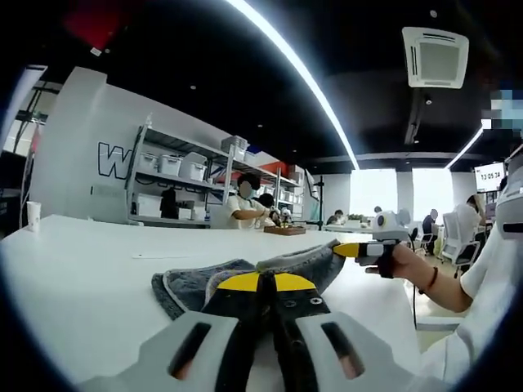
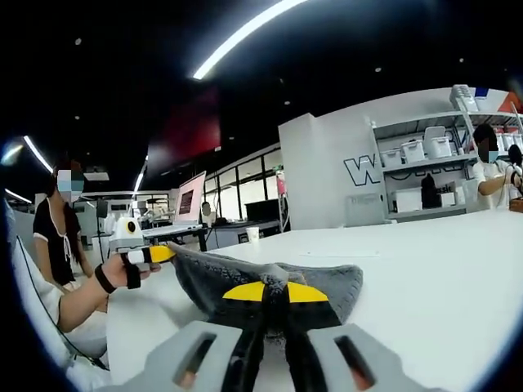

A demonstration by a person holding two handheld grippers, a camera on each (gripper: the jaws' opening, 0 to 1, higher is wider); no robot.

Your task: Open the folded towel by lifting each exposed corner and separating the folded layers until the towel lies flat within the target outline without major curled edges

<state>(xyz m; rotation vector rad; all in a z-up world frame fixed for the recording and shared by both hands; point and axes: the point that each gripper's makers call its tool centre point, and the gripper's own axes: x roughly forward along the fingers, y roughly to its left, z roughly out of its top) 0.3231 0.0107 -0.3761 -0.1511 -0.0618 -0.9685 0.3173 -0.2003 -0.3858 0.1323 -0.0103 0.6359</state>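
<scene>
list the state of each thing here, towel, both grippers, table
towel: grey, still folded and bunched, lifted off the table at both ends
left gripper: shut on towel
right gripper: shut on towel
table: white, towel partly resting on it
paper cup: upright near the table's far edge

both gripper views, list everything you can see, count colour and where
towel: one, grey with a pale edge, on the table, pinched at two corners
table: one, white, long, under the towel
paper cup: one, white, far table edge
shelving: one grey rack with white bins, by the wall
wooden tray: one, brown, far along the table
people: several, seated in the background
left hand-held gripper: yellow-tipped, shut on the towel
right hand-held gripper: yellow-tipped, shut on the towel
hand: one, around the right hand-held gripper
</scene>
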